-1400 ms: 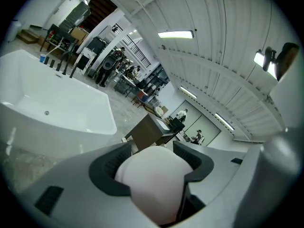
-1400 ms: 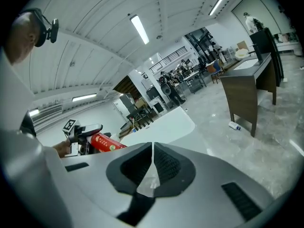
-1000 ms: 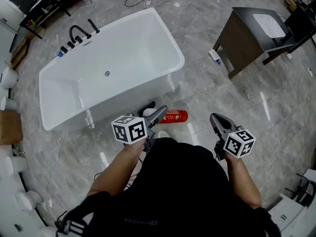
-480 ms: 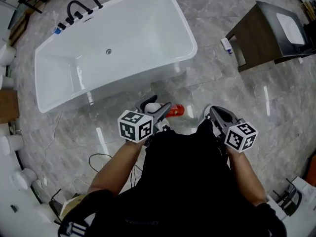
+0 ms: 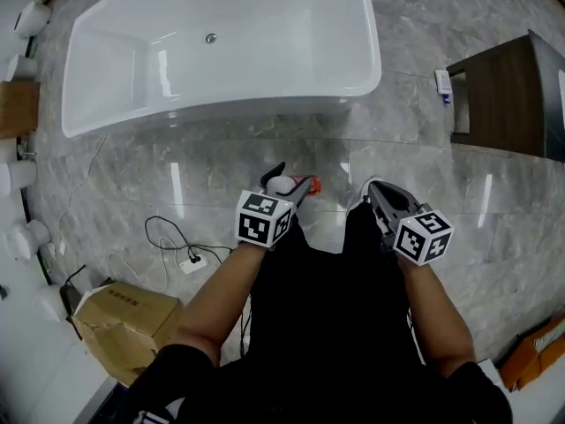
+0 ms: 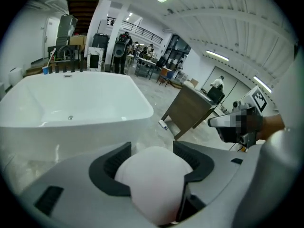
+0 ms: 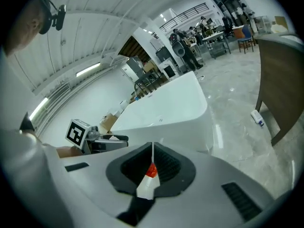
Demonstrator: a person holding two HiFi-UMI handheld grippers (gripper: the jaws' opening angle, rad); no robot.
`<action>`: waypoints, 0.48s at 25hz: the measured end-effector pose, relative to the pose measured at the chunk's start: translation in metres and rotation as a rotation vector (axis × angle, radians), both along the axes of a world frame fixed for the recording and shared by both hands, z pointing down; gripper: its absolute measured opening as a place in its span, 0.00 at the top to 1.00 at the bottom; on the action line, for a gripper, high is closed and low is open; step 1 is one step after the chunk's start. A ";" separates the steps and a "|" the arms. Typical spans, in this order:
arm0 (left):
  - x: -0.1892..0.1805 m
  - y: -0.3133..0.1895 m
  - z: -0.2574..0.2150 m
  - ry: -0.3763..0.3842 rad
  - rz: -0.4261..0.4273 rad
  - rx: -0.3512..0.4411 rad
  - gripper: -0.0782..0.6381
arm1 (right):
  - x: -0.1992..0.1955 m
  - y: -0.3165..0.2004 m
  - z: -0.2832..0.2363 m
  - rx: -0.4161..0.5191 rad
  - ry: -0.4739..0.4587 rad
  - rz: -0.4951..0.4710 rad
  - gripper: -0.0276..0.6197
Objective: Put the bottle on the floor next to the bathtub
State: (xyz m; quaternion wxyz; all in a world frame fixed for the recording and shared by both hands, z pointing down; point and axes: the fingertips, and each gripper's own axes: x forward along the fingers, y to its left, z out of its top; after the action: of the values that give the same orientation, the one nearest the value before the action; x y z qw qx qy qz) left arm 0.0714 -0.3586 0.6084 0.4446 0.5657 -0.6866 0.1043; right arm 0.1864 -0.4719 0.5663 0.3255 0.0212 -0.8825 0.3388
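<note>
A red bottle with a white cap (image 5: 300, 185) lies crosswise in my left gripper (image 5: 291, 178), which is shut on it above the grey marble floor, a step short of the white bathtub (image 5: 369, 69). In the left gripper view its rounded white end (image 6: 151, 184) fills the space between the jaws, and the bathtub (image 6: 71, 99) stands ahead. My right gripper (image 5: 374, 189) hangs beside it with its jaws together and holds nothing. In the right gripper view only a red and white sliver shows low in the seam of the right gripper (image 7: 151, 163), and the bathtub (image 7: 175, 103) lies beyond.
A dark wooden cabinet (image 5: 503, 95) stands at the right with a small tube (image 5: 443, 85) on the floor beside it. A cardboard box (image 5: 124, 321) and a power strip with cable (image 5: 190, 260) lie at the lower left. White fixtures line the left edge.
The head view has swung, so the bathtub now sits higher and turned in the picture. Both grippers stay in front of the body, the left one still holding the bottle.
</note>
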 end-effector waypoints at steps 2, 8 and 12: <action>0.008 -0.011 0.035 0.001 -0.001 -0.041 0.49 | 0.003 -0.001 0.030 -0.028 0.034 -0.039 0.90; 0.030 -0.027 0.150 -0.003 0.036 -0.178 0.49 | 0.011 0.003 0.109 -0.108 0.105 -0.082 0.90; 0.039 -0.034 0.225 0.010 0.087 -0.231 0.49 | 0.012 0.000 0.170 -0.100 0.142 -0.077 0.90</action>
State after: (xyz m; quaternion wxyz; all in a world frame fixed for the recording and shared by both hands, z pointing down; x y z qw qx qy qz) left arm 0.1102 -0.3925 0.8334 0.5056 0.5404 -0.6424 0.1991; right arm 0.1983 -0.4720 0.7363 0.4006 -0.0051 -0.8393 0.3676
